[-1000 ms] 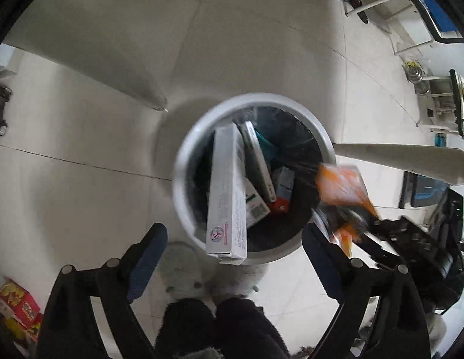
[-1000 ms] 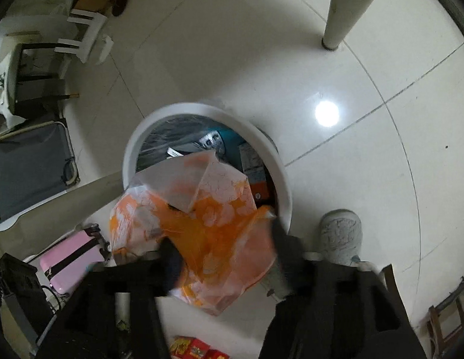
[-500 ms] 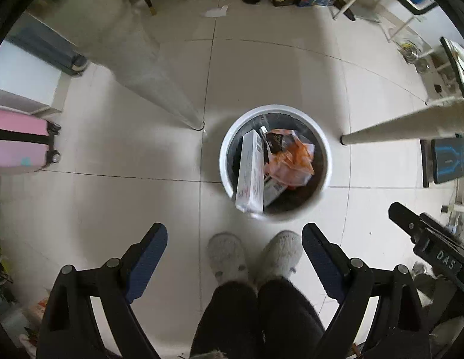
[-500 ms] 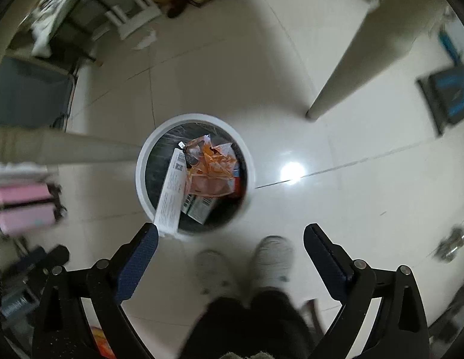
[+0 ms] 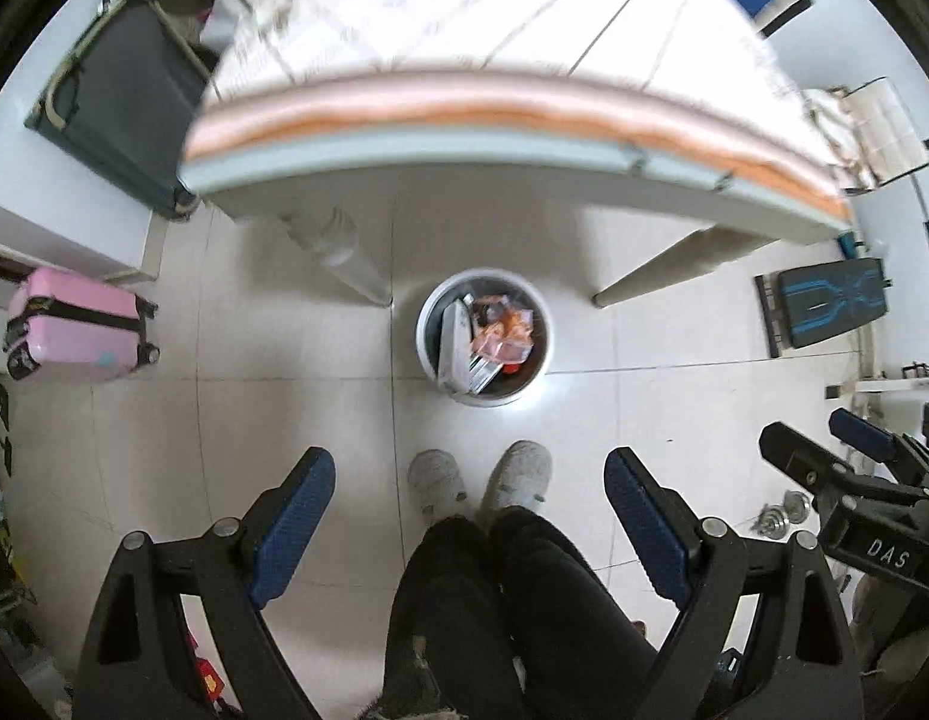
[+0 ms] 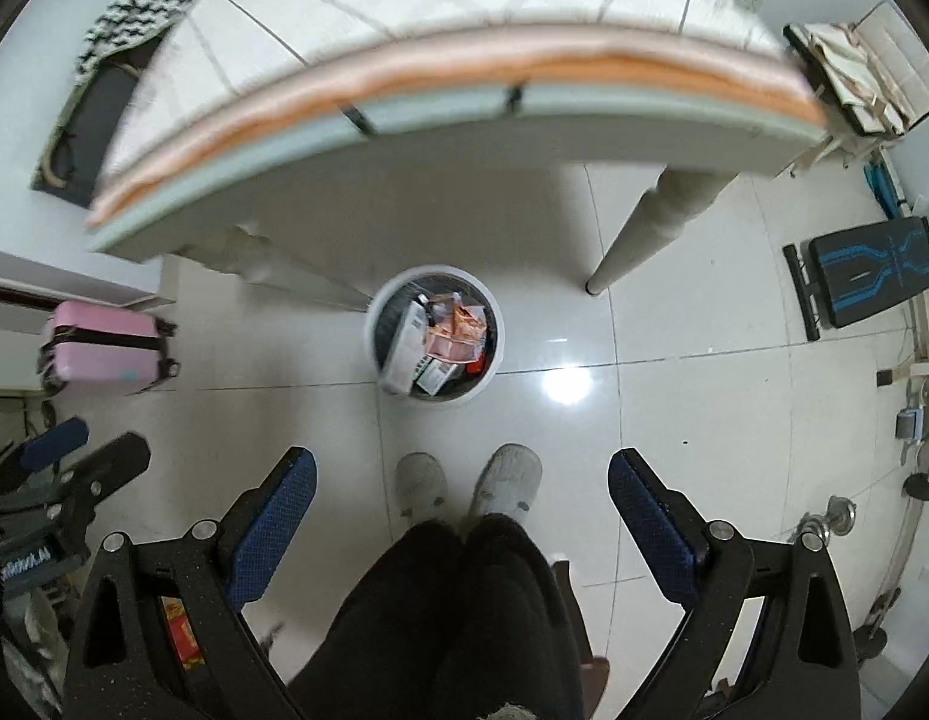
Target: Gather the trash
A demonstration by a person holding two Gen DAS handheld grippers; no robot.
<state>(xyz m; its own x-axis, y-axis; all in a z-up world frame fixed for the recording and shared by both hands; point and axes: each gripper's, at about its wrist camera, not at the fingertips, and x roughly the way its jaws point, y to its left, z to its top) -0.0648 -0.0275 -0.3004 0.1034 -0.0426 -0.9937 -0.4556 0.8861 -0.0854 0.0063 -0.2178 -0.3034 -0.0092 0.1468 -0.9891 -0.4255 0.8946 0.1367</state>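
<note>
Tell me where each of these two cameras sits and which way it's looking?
Left wrist: on the left gripper, open, facing straight down at the trash bin; legs and slippers show.
Right wrist: on the right gripper, open, also facing down; same legs, left gripper at its edge.
Shared: bin, orange wrapper, table, pink suitcase.

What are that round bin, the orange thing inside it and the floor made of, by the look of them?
The bin looks like white plastic: smooth rim, dark liner inside. The orange wrapper seems thin plastic film, crumpled and partly see-through. The floor looks like glazed ceramic tile: grout lines and a bright glare spot.
</note>
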